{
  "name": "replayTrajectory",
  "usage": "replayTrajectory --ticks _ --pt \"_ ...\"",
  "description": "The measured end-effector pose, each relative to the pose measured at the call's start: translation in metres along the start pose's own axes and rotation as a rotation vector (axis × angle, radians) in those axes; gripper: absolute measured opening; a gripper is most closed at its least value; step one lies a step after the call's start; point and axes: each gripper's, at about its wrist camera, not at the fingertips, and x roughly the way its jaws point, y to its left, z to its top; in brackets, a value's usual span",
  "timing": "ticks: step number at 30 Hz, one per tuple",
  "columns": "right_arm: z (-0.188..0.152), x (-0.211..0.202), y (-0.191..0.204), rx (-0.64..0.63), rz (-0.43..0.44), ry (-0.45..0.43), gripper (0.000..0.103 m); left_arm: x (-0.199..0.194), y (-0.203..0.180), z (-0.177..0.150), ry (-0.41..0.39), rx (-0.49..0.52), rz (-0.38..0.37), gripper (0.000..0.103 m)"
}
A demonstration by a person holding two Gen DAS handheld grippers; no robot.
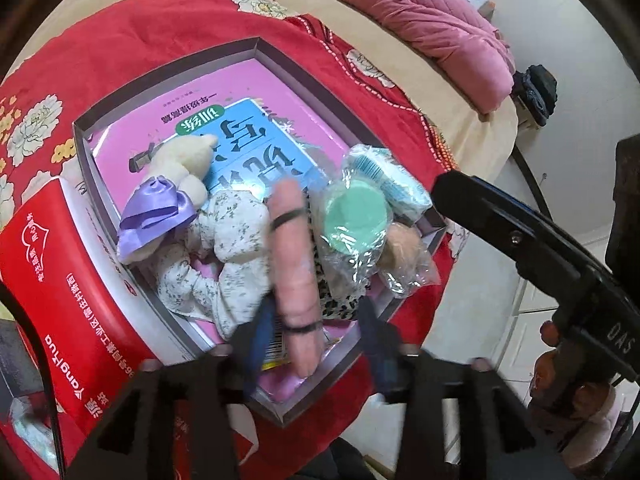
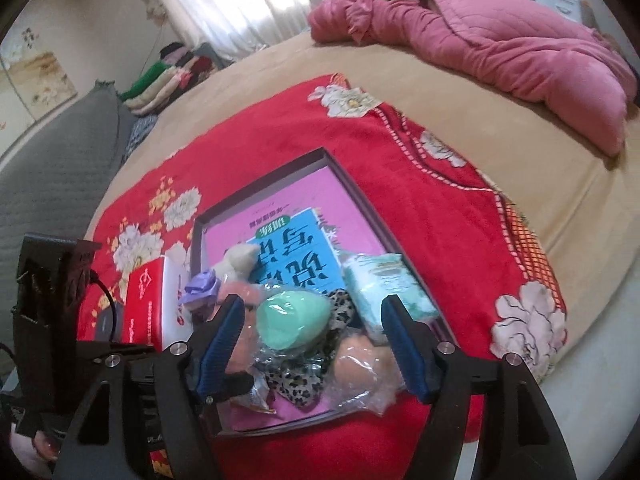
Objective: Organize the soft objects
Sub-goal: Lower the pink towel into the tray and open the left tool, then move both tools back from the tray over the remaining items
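soft toys [image 1: 224, 240] in box [image 1: 168, 68], right gripper [image 2: 316, 344] parted

The box's [image 2: 224, 208] near half is crowded with soft toys [image 1: 224, 248] and packets [image 2: 384, 280]; its far half, holding only flat books [image 2: 296, 240], lies open.

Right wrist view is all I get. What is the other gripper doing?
Observer: The left gripper is open. A long pink soft stick lies between its fingers, not squeezed.
Child: What is next to the stick?
Observer: A white flowered cloth. It sits inside the box, beside the purple bow.
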Motion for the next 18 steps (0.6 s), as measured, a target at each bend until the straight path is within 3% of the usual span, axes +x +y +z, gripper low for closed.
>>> replayTrajectory --ticks 7,9,18 --pt "0.001 -0.015 0.002 0.009 0.003 -0.031 0.072 -0.014 0.001 -0.003 -0.026 -0.002 0.040 0.052" --pt "0.002 -0.021 0.005 0.002 0.000 -0.043 0.072 -0.020 0.000 -0.004 -0.043 0.001 0.051 0.059" --pt "0.005 -0.044 0.016 -0.020 -0.010 -0.087 0.073 -0.053 -0.002 -0.015 -0.106 0.000 0.093 0.065"
